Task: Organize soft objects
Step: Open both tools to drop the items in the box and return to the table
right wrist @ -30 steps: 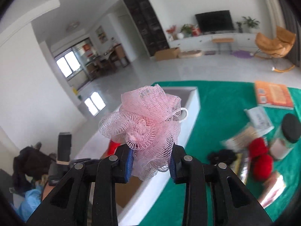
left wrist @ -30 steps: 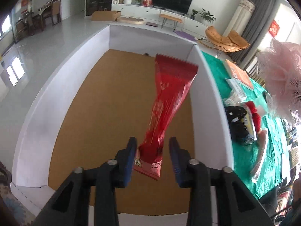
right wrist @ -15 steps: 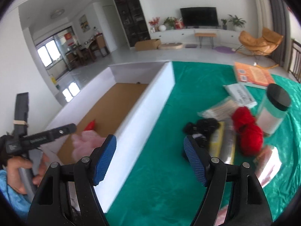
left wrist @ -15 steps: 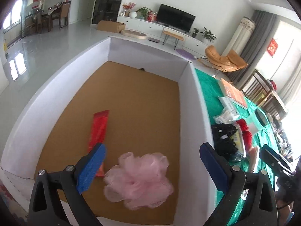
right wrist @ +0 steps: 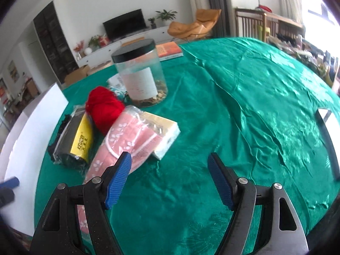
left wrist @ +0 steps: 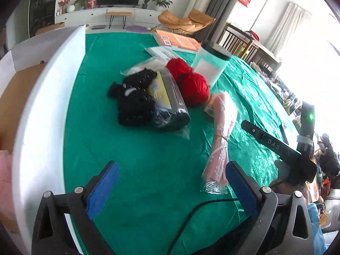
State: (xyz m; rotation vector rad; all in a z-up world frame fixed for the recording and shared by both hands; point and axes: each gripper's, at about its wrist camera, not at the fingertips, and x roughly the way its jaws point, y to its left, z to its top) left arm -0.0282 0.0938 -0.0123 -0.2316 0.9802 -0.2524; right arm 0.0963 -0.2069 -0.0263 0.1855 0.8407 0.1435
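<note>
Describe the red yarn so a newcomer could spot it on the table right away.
Start at the green tablecloth and find the clear jar with a black lid. The red yarn lies just left of the jar, touching the pink packaged cloth. It is the only bright red, fuzzy, unwrapped ball in the pile.

On the surface [left wrist: 148, 170] the box [left wrist: 38, 127] stands along the left edge. To its right the things lie in a cluster: the knitted bundle [left wrist: 131, 99] nearest the box, the wrapped roll [left wrist: 167, 97] touching its right side, and the yarn balls [left wrist: 191, 80] just beyond that. Behind the yarn stands the jar [right wrist: 140, 74], upright, with the book [right wrist: 170, 50] flat farther back. Before the yarn, the bagged cloth [right wrist: 123, 136] lies lengthwise, its far end resting against the tissue pack [right wrist: 165, 131].
</note>
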